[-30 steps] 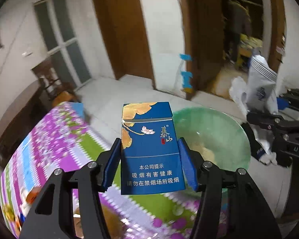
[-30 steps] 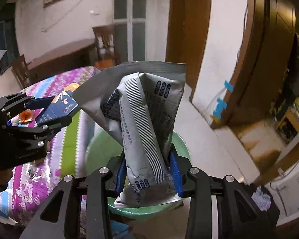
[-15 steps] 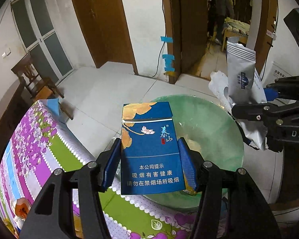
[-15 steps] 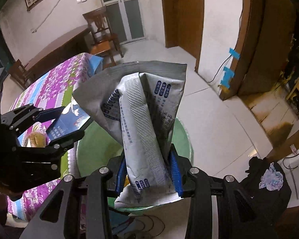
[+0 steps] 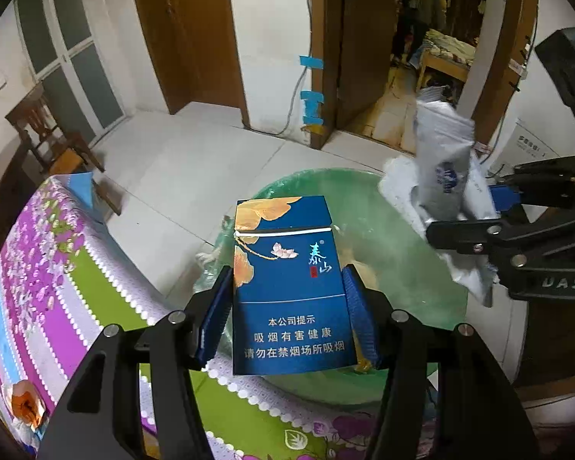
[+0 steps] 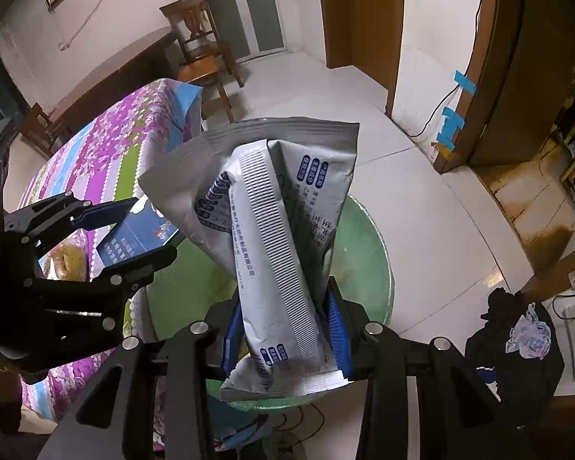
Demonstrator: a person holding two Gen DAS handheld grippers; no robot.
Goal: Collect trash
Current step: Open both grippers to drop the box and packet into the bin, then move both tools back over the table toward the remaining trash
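My left gripper [image 5: 289, 299] is shut on a blue cigarette pack [image 5: 287, 280] with Chinese print, held upright above the near side of a round green trash bin [image 5: 410, 207]. My right gripper [image 6: 285, 329] is shut on a crumpled grey and white foil wrapper [image 6: 272, 237], held over the same bin [image 6: 368, 253]. In the left wrist view the right gripper [image 5: 494, 207] and its wrapper [image 5: 444, 176] hang over the bin's right rim. In the right wrist view the left gripper [image 6: 130, 234] and the pack [image 6: 138, 237] are at the left.
A table with a purple, green and blue flowered cloth [image 5: 50, 276] borders the bin on the left. A wooden chair [image 6: 199, 50] stands behind the table. A dark cloth pile [image 6: 517, 337] lies on the floor at the right. An open doorway [image 5: 421, 38] is beyond.
Both grippers have moved farther over the green bin and tilted down toward it. The pack and the wrapper stay gripped.
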